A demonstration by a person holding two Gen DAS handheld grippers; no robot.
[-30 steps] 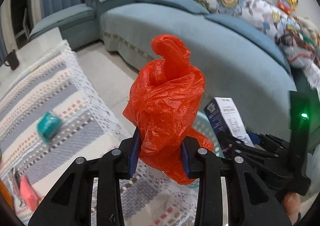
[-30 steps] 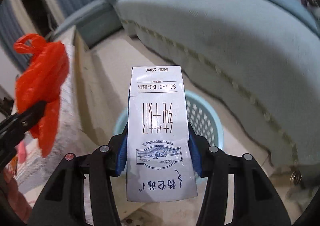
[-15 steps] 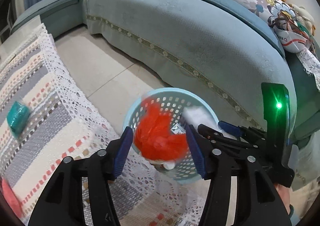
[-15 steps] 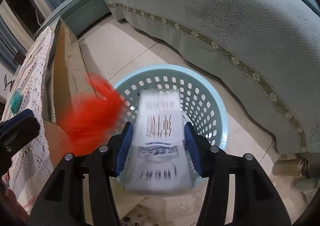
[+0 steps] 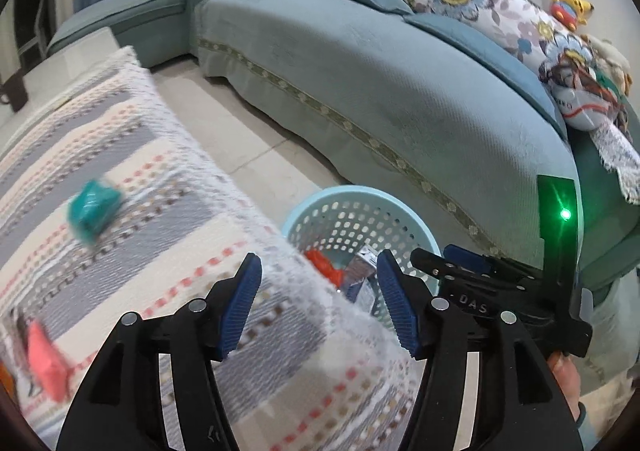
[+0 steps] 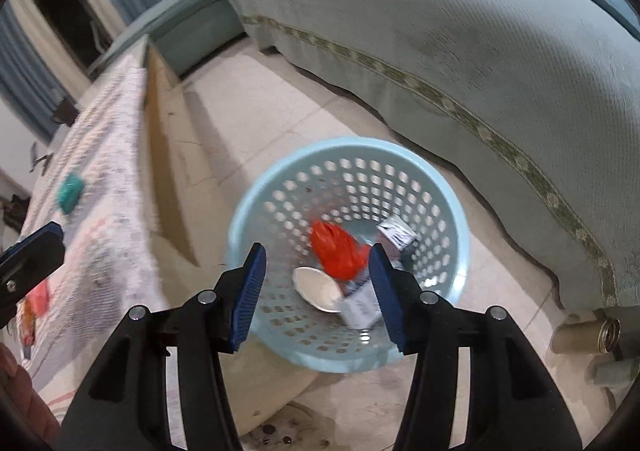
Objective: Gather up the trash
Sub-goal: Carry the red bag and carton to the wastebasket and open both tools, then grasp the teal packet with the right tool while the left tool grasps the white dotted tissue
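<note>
A light blue perforated basket [image 6: 448, 211] stands on the floor between the table and the sofa; it also shows in the left wrist view [image 5: 320, 203]. Inside lie the red plastic bag [image 6: 338, 247], a white-and-blue milk carton [image 6: 362, 307], a white disc [image 6: 316, 285] and another small carton [image 6: 396, 233]. My right gripper [image 6: 318, 289] is open and empty above the basket. My left gripper [image 5: 318, 301] is open and empty over the table edge. A teal wrapper [image 5: 93, 206] and a red packet [image 5: 46, 361] lie on the striped tablecloth [image 5: 160, 211].
A blue-green sofa [image 5: 380, 83] with floral cushions and plush toys runs along the right. The table's side panel [image 6: 160, 139] faces the basket. Metal cans [image 6: 592, 335] lie on the floor under the sofa edge at the right.
Both grippers let go: the red bag and the milk carton fell into the basket. Both jaws now stand open. The left gripper has swung back toward the table.
</note>
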